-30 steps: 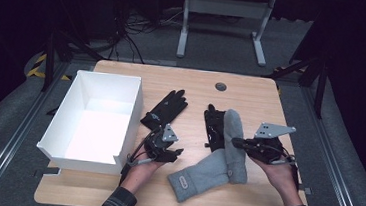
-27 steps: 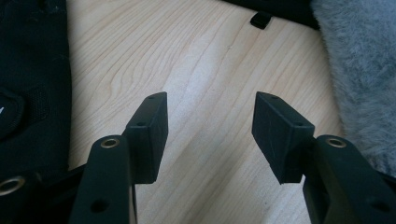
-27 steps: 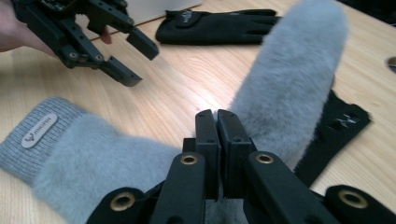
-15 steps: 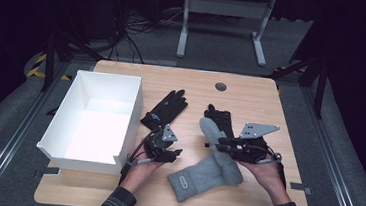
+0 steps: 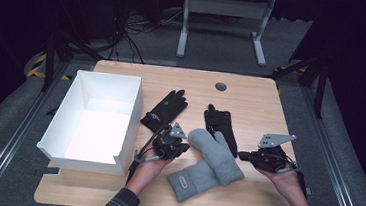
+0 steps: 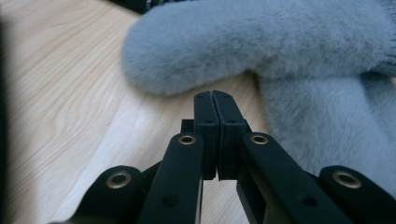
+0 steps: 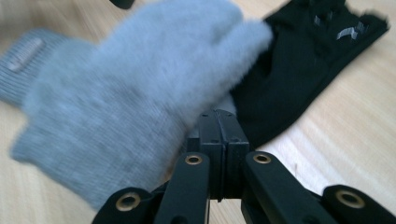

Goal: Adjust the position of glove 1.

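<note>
Two grey mittens [image 5: 209,161] lie crossed on the table's [image 5: 252,96] near edge; the left gripper [image 5: 181,148] and right gripper [image 5: 242,156] flank them — jaws pressed together, empty (both just closed); black gloves [image 5: 221,125] beyond.

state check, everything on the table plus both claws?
White box: open top, empty.
Upper grey mitten: flat, lying across the lower one, no claw holding it.
Lower grey mitten: flat, partly covered.
Left black glove: flat, untouched.
Right black glove: flat, grey mitten overlapping its edge.
Left claw: shut, empty.
Right claw: shut, empty.
</note>
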`<state>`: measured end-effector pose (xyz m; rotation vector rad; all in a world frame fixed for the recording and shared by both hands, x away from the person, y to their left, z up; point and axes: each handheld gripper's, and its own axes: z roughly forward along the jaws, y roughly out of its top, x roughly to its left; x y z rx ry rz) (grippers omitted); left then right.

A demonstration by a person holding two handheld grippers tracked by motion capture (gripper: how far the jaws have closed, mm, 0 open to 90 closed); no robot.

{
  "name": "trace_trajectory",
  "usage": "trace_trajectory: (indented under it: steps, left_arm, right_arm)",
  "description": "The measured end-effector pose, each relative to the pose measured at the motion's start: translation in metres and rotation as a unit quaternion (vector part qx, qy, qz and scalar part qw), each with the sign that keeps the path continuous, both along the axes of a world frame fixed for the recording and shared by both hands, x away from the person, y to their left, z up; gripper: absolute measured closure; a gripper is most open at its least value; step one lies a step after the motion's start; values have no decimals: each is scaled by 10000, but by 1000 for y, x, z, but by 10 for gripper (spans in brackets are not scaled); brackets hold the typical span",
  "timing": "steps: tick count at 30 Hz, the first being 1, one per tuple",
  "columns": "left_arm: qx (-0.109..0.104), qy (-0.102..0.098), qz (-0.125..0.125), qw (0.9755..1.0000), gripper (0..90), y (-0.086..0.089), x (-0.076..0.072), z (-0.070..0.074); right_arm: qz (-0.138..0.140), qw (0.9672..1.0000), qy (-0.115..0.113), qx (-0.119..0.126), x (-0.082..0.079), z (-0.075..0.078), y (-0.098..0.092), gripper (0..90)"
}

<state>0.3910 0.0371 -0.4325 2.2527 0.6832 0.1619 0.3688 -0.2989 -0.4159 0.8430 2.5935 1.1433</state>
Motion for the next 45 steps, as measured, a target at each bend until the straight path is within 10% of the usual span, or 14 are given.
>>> trace_trajectory:
  steps: [13,29,33,45]
  left_arm:
    - [251,165,-328,9990,895,-45,8,-13]
    - [-508,282,-435,9974,900,-51,8,9]
    - [-437,117,-463,9979,893,-56,7,16]
    - [-504,201,-633,9965,577,-47,-12,25]
  right_arm:
    - [98,9995,276,-127,20,-19,14,900]
    - [675,9935,448,795,10,-2,27,900]
    - [758,9938,422,689,8,-3,35,900]
    - [365,9970,455,508,17,-10,21,625]
